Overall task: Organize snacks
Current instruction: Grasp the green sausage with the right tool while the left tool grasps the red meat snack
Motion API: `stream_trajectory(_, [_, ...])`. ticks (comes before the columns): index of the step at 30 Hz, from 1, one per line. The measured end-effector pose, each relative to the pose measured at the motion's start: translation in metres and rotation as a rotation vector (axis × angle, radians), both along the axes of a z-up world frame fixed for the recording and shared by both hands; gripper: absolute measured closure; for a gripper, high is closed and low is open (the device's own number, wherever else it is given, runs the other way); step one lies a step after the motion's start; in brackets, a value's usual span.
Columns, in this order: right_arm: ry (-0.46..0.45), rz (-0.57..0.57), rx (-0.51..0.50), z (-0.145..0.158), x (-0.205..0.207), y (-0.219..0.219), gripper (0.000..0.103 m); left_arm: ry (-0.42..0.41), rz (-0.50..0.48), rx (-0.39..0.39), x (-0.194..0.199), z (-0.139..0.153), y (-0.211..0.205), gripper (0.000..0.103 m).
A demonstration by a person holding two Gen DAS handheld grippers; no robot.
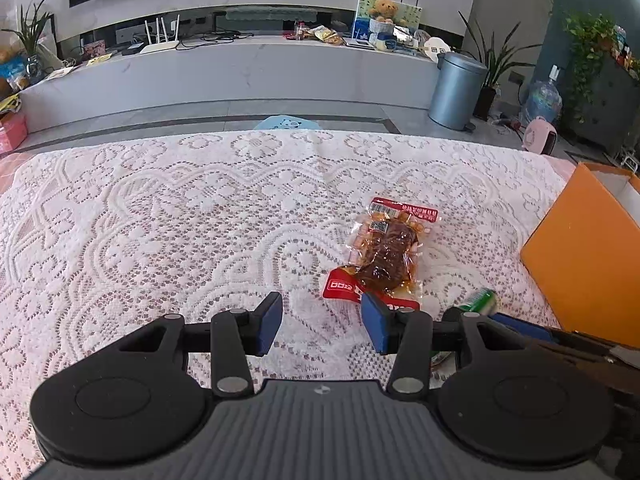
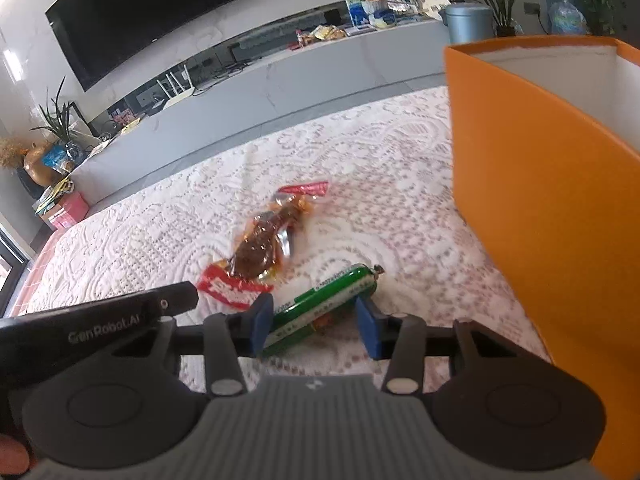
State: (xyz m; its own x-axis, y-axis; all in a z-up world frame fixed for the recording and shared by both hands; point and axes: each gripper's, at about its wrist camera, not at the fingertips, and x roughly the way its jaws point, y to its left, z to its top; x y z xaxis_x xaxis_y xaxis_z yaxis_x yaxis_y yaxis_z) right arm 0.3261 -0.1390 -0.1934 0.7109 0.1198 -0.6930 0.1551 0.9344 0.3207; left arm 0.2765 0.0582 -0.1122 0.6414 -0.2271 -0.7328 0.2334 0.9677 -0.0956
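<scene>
A clear and red packet of brown braised meat (image 1: 384,254) lies on the lace tablecloth (image 1: 180,220); it also shows in the right wrist view (image 2: 262,246). A green sausage stick (image 2: 326,298) lies beside it, its near end between the open fingers of my right gripper (image 2: 314,330), which is not closed on it. My left gripper (image 1: 322,324) is open and empty, its right finger over the packet's near corner. An orange box (image 2: 540,200), open at the top, stands to the right; it also shows in the left wrist view (image 1: 580,256).
The table's far edge faces a floor with a blue stool (image 1: 286,123), a grey bin (image 1: 456,90) and a white TV bench (image 1: 240,68) with clutter. The left gripper's body (image 2: 100,320) sits close on the right gripper's left.
</scene>
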Motion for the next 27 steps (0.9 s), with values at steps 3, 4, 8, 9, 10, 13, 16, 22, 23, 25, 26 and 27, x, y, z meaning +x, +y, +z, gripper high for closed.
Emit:
stream_trajectory(3, [-0.001,0.005,0.000,-0.002,0.007,0.002,0.065,-0.010,0.005,0.007,-0.001,0.000,0.001,0.049])
stream_trajectory(4, [0.004,0.007,0.003,-0.003,0.010,0.002,0.067,-0.010,0.005,0.007,-0.001,-0.001,0.001,0.049])
stream_trajectory(8, [0.002,0.031,0.005,-0.008,0.014,0.005,0.074,-0.018,0.003,0.002,-0.002,-0.002,0.000,0.049])
stream_trajectory(9, [-0.001,0.037,-0.005,-0.007,0.013,0.006,0.074,-0.021,-0.002,-0.002,-0.002,-0.001,0.000,0.049])
stream_trajectory(10, [0.001,0.038,-0.017,-0.006,0.013,0.006,0.075,-0.020,-0.006,-0.006,-0.002,-0.001,-0.001,0.049])
stream_trajectory(13, [-0.018,0.009,-0.045,0.001,0.009,0.000,0.077,-0.019,-0.043,-0.008,0.002,0.000,-0.006,0.049])
stream_trajectory(16, [-0.045,0.004,-0.098,0.008,0.008,-0.007,0.079,-0.031,-0.065,0.002,0.014,0.003,-0.012,0.049])
stream_trajectory(22, [-0.070,0.022,-0.192,0.008,0.009,-0.012,0.080,-0.017,-0.142,-0.005,0.044,-0.004,-0.037,0.049])
stream_trajectory(23, [-0.078,0.026,-0.201,0.008,0.009,-0.013,0.080,-0.019,-0.160,-0.001,0.048,-0.005,-0.042,0.044])
stream_trajectory(25, [-0.096,0.030,-0.223,0.006,0.011,-0.014,0.080,-0.027,-0.190,0.013,0.051,-0.006,-0.051,0.030])
stream_trajectory(26, [-0.096,0.032,-0.230,0.004,0.013,-0.015,0.080,-0.033,-0.199,0.026,0.053,-0.008,-0.055,0.026])
stream_trajectory(27, [-0.090,0.033,-0.229,0.002,0.014,-0.015,0.080,-0.034,-0.204,0.040,0.054,-0.010,-0.058,0.026])
